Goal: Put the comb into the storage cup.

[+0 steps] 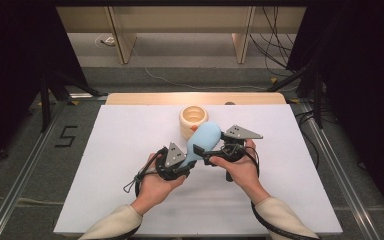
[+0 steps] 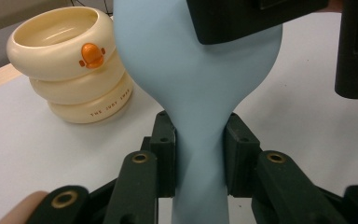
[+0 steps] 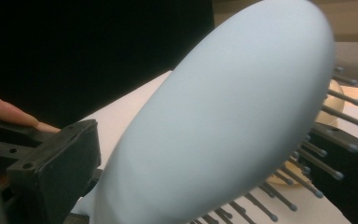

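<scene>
High view: both grippers hold a pale blue plastic paddle hairbrush (image 1: 203,140) above the white worktop (image 1: 105,165), just before a cream ringed holder with an orange duck mark (image 1: 193,120). The left gripper (image 2: 200,154) jaws pinch its handle; the right gripper (image 1: 206,154) jaws clamp the head across back and bristles. Pulling unevenly could twist the smooth handle loose.

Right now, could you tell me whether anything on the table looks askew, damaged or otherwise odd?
Nothing stands out. The left gripper clamps the light blue hairbrush by its handle, and the right gripper meets its head. The cream ringed cup stands upright and intact on the white table, with nothing spilled.
</scene>
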Demonstrator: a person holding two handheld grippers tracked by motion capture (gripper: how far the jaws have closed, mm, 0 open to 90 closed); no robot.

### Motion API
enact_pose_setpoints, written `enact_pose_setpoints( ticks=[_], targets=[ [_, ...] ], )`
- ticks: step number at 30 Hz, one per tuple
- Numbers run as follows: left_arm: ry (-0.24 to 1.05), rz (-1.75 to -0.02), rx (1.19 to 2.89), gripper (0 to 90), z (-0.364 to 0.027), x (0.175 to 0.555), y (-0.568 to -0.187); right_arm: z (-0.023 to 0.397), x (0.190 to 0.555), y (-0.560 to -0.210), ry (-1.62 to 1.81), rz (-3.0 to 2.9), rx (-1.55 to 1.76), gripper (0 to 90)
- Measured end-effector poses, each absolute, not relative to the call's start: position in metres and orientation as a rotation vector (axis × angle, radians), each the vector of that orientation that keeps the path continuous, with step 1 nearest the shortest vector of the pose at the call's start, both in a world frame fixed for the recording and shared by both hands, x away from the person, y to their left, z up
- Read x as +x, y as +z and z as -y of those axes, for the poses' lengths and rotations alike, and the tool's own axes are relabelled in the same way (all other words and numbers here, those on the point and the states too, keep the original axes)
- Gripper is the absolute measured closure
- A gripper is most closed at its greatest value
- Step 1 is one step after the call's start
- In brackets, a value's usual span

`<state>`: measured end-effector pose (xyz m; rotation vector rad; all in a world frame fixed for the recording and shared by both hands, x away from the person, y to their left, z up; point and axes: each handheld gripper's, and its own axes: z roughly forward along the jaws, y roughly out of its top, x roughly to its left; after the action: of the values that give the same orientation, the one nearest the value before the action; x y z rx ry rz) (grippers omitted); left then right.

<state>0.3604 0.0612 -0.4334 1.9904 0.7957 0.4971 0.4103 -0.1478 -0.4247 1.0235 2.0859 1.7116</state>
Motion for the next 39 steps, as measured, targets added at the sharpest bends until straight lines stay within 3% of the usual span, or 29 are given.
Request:
enact_pose_setpoints(
  ticks=[31,39],
  targets=[
    [0.499,-0.8,1.981,69.1,-0.0604,0.3606,-0.4356,0.1444,0.4075,-0.4237,1.754,-2.085,1.072,25.4],
    [0.506,-0.801,1.971,69.0,-0.0598,0.3605,-0.4362,0.1472,0.4063,-0.418,1.854,-2.055,1.091,40.0]
  ],
)
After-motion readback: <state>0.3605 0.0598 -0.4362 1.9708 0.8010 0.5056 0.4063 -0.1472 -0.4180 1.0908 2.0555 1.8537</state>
